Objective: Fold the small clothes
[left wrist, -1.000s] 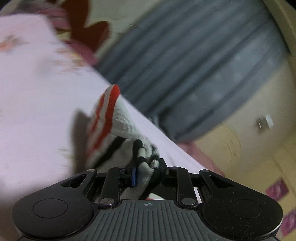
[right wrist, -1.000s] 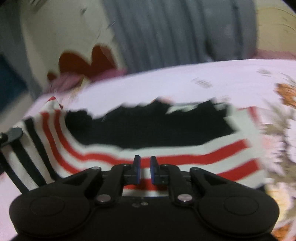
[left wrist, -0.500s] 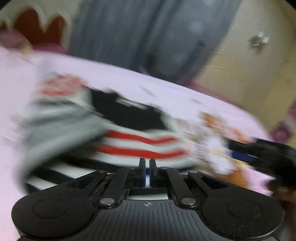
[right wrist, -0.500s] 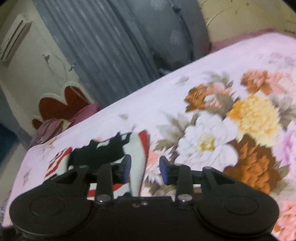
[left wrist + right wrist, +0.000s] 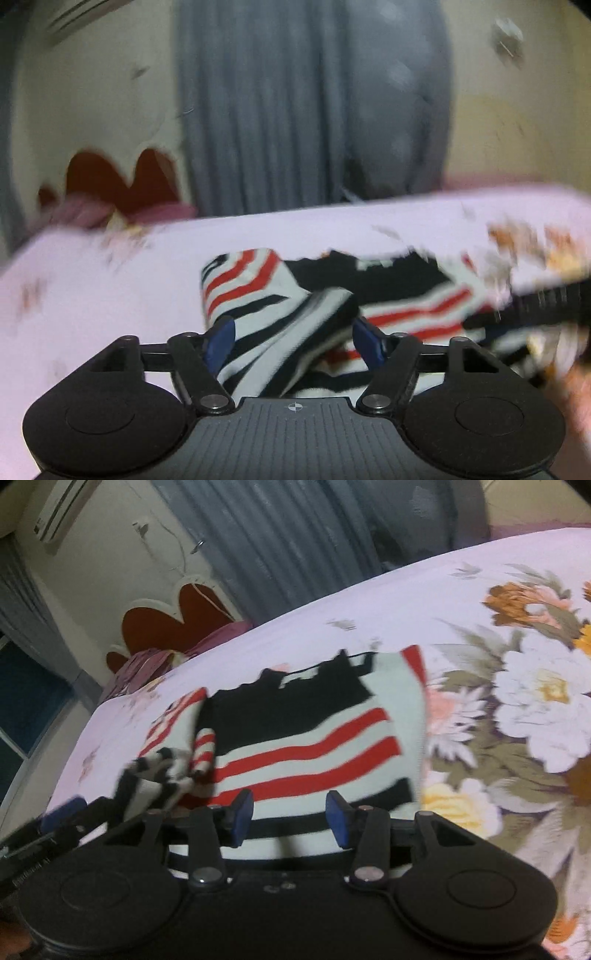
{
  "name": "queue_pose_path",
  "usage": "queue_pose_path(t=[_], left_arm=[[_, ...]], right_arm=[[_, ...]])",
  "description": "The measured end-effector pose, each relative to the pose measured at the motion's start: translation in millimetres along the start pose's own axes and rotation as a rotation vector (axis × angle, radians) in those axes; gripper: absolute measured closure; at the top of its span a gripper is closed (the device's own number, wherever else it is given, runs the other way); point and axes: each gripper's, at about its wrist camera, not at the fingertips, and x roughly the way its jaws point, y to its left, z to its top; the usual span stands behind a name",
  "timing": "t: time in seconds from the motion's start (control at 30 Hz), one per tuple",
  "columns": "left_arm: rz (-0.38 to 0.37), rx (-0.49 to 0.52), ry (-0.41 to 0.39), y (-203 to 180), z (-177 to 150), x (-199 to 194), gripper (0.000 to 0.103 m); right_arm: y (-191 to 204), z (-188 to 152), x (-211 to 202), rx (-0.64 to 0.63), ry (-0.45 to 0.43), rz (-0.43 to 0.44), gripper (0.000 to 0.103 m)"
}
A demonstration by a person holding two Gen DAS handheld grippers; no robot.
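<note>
On the floral bedsheet (image 5: pixel 369 602), both tongs have just been opening over the striped garment (image 5: pixel 314 746).

Black hand-held gripper (image 5: pixel 293 336), blue pads (image 5: pixel 220 339), silver screws.

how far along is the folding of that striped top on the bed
Early to midway. Done: the striped top lies spread on the floral bedsheet, and its left sleeve looks brought in over the body. In hand: nothing gripped; the left tool has just been opening, with that sleeve loose between its jaws, and the right tool has been opening above the hem. Left: the other side and the final fold.
</note>
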Motion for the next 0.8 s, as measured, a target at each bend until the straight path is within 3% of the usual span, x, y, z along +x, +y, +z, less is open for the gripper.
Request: queue_pose_path(t=[0.07,0.2,0.27,0.3,0.33,0.4,0.5,0.57,0.63,0.7,0.8], left_arm=[[-0.029,0.075,0.012,-10.9,4.4,10.1,0.034],[0.047,0.173,0.056,-20.1,7.4,45.9,0.035],[0.018,0.098,0.107,-8.8,10.0,66.3,0.092],[-0.032,-0.023,0.087,3.5,14.4,67.7,0.096],[-0.056,-0.099,0.028,9.3,16.8,63.1,0.096],[-0.098,-0.083,-0.091,-8.6,33.2,45.0,0.096],[-0.259,-0.068,-0.131,-49.1,44.5,37.9,0.096],[-0.350,-0.015,-0.118,-82.8,41.7,39.4,0.096],[-0.452,0.027,-0.023,-113.7,33.2,52.7,0.096],[-0.495,0.033,0.071,-129.1,24.6,61.6,0.095],[-0.518,-0.047,0.025,-104.2,25.2,40.8,0.090]], right_arm=[[3.7,0.8,0.8,0.000,0.001,-0.001,0.060],[-0.2,2.1,-1.9,0.005,-0.002,-0.029,0.060],[-6.6,-0.1,-8.3,0.014,-0.011,-0.049,0.060],[-11.8,-1.5,-11.4,0.022,-0.017,-0.059,0.060],[-15.9,-3.1,-15.2,0.029,-0.022,-0.069,0.060],[-23.8,-4.5,-22.5,0.032,-0.030,-0.101,0.060],[-37.8,-5.9,-33.1,0.055,-0.053,-0.142,0.060],[-50.5,-4.9,-43.6,0.091,-0.075,-0.164,0.060],[-61.6,-2.8,-53.9,0.119,-0.097,-0.177,0.059],[-70.8,1.0,-62.1,0.141,-0.113,-0.187,0.054],[-76.8,8.8,-69.6,0.154,-0.139,-0.164,0.049]])
